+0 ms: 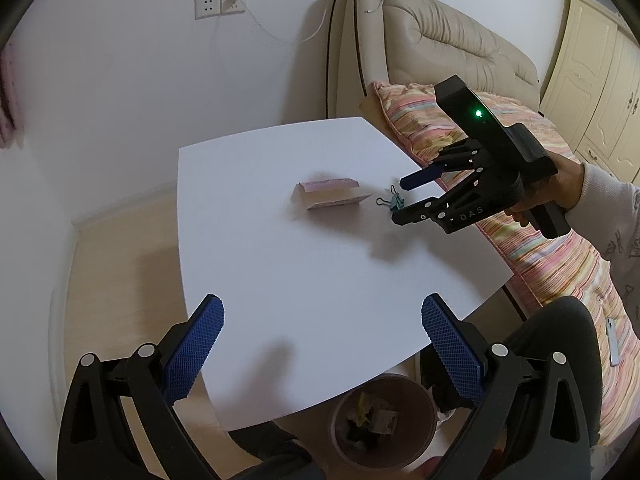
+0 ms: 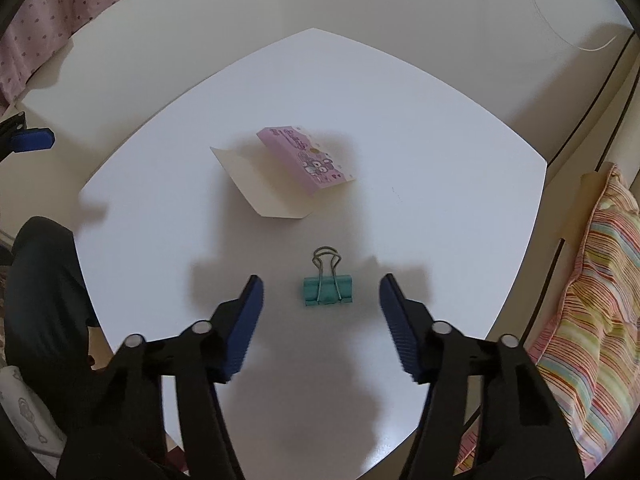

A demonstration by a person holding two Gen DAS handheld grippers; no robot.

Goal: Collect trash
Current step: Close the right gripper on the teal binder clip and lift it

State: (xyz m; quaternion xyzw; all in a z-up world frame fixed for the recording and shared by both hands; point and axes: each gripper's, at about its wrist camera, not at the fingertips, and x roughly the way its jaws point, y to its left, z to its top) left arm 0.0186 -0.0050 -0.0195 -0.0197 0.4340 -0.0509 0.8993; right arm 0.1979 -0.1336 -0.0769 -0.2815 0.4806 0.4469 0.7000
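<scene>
The green clip (image 2: 327,289) lies flat on the white table (image 2: 460,184), right between the right claw's (image 2: 321,294) open, empty fingers, its long side pointing across from finger to finger, while the open left claw (image 1: 322,322) waits far off.

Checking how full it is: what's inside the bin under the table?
The bin holds crumpled paper scraps and a yellow piece. The table edge covers its far side; anything deeper is hidden.
</scene>
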